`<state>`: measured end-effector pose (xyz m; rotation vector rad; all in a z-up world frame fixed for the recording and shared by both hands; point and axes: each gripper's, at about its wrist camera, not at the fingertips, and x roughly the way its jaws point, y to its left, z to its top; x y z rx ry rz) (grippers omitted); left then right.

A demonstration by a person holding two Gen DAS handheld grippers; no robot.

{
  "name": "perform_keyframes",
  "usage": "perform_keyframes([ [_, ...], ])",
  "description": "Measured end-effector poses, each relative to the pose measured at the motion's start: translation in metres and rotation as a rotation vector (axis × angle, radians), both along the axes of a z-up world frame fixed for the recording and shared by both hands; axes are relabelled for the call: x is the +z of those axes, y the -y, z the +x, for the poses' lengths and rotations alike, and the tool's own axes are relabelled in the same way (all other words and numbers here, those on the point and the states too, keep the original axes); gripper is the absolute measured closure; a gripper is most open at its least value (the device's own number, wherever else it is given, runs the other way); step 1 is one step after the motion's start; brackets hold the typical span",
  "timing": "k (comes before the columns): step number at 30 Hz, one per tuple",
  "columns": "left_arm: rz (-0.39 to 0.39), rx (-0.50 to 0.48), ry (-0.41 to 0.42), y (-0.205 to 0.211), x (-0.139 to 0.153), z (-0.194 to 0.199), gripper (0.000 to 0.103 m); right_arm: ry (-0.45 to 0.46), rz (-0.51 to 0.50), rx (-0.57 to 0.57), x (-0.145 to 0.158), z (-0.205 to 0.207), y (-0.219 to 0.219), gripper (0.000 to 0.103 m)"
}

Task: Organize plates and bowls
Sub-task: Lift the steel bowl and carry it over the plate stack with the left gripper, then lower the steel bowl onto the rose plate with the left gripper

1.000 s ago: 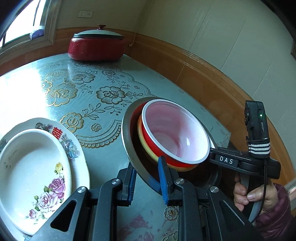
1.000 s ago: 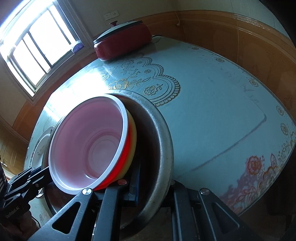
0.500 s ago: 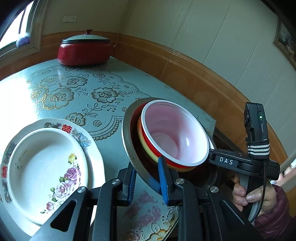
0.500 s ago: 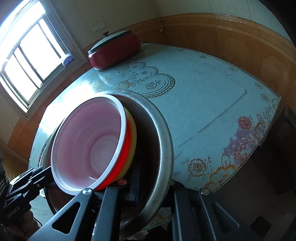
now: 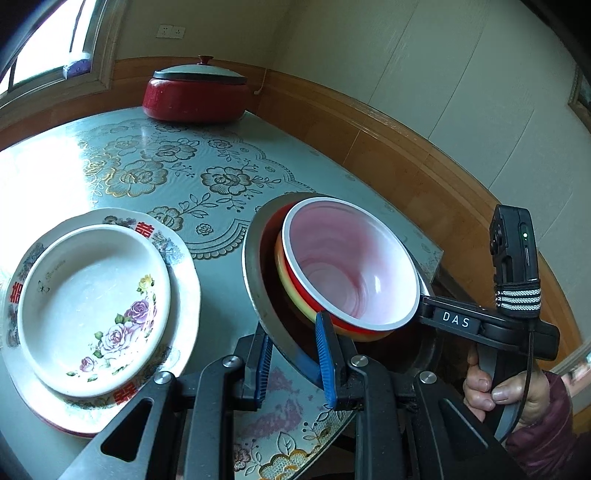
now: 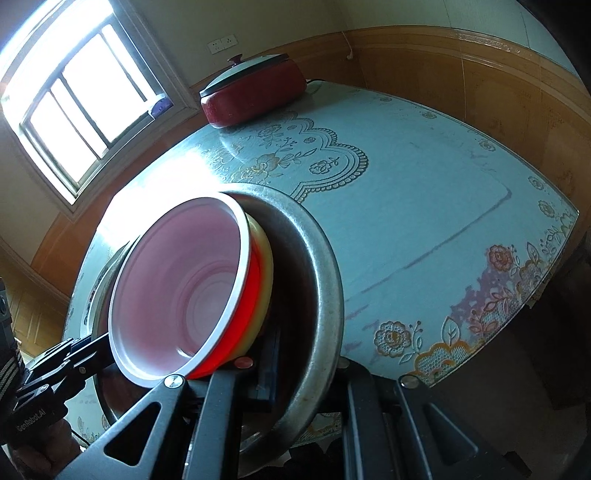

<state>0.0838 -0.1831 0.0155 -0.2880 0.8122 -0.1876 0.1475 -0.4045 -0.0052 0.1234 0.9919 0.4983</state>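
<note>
Where red bowl point(image 5: 354, 269) sits, metal basin point(image 5: 255, 273) floor hidden (plate point(image 5: 177, 266) underside too)

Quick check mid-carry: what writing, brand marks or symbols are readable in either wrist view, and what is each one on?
"DAS": white letters on the right gripper arm, left wrist view.
"GenRobot.AI": small print on the left gripper body, right wrist view.
Red double-happiness characters: around the rim of the patterned plate.
Faint script with a butterfly inside the floral dish: too small to read.
The wall socket shows no legible text.
</note>
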Motion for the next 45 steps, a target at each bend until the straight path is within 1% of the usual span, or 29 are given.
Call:
perform_keyframes([
  [4,-0.009,0.020,0.008,-0.001,0.003,-0.003,0.080,0.016,0.000,0.018,0.003,0.000,-0.001,0.094],
  [8,-0.006,0.019,0.020,-0.001,0.007,-0.004,0.080,0.036,0.004,0.020,0.008,0.000,-0.001,0.094],
  [13,-0.005,0.021,0.034,-0.013,0.012,-0.009,0.080,0.058,0.005,0.027,0.015,-0.005,-0.016,0.094],
  [17,-0.007,0.030,0.050,-0.034,0.018,-0.017,0.080,0.075,0.010,0.042,0.022,-0.010,-0.037,0.094],
  [22,-0.010,0.052,0.062,-0.070,0.026,-0.028,0.080,0.088,0.018,0.065,0.033,-0.019,-0.074,0.094],
  [25,-0.013,0.067,0.072,-0.091,0.028,-0.035,0.080,0.100,0.002,0.091,0.039,-0.023,-0.099,0.094],
  [31,-0.025,0.108,0.070,-0.135,0.028,-0.044,0.080,0.079,-0.002,0.127,0.043,-0.026,-0.145,0.094],
  [38,-0.055,0.141,0.039,-0.180,0.018,-0.044,0.080,0.053,-0.015,0.135,0.036,-0.023,-0.188,0.093],
  [45,-0.065,0.137,0.000,-0.203,0.003,-0.048,0.079,0.020,-0.041,0.121,0.019,-0.023,-0.212,0.093],
])
